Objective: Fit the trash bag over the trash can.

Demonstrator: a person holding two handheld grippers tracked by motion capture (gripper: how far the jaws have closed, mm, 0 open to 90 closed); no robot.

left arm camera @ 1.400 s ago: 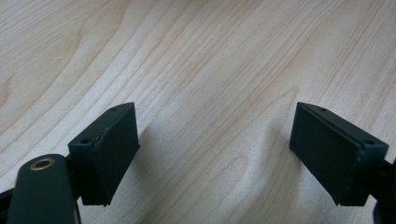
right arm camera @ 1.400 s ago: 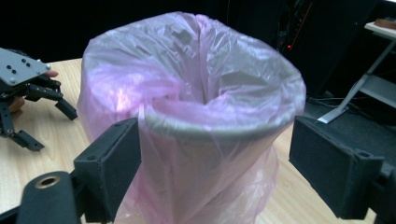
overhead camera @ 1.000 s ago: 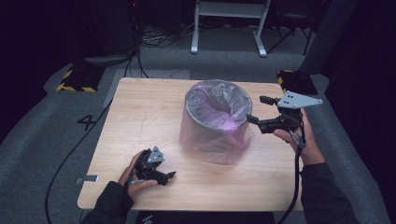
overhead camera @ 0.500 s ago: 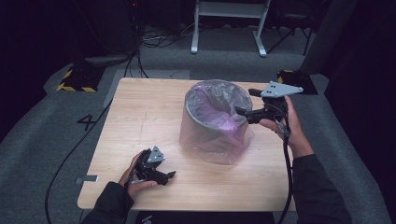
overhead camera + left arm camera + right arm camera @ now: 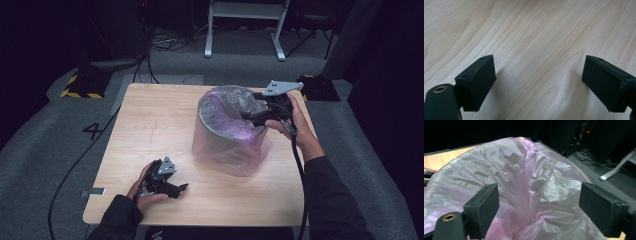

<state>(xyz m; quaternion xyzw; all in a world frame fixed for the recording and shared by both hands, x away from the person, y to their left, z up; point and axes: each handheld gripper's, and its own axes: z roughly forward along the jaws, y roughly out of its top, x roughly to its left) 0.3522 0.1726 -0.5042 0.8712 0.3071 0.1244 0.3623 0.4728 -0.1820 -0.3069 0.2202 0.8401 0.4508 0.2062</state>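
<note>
Nearest us, our left gripper (image 5: 181,188) rests on the table (image 5: 150,125), jaws spread wide over bare wood, well apart from the bin (image 5: 227,135). Farther off, our right gripper (image 5: 246,115) hangs over the bin's right rim, jaws parted with nothing between them, the pink bag (image 5: 529,182) just beyond. The bag lines the bin; we cannot see anything inside it.

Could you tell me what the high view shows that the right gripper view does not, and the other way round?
High view: the round grey bin, the person's left gripper resting on the light wooden table, and the right hand.
Right gripper view: close creases in the liner between the right gripper's open black jaws.
Both: the translucent pink plastic bag lining the bin.
</note>
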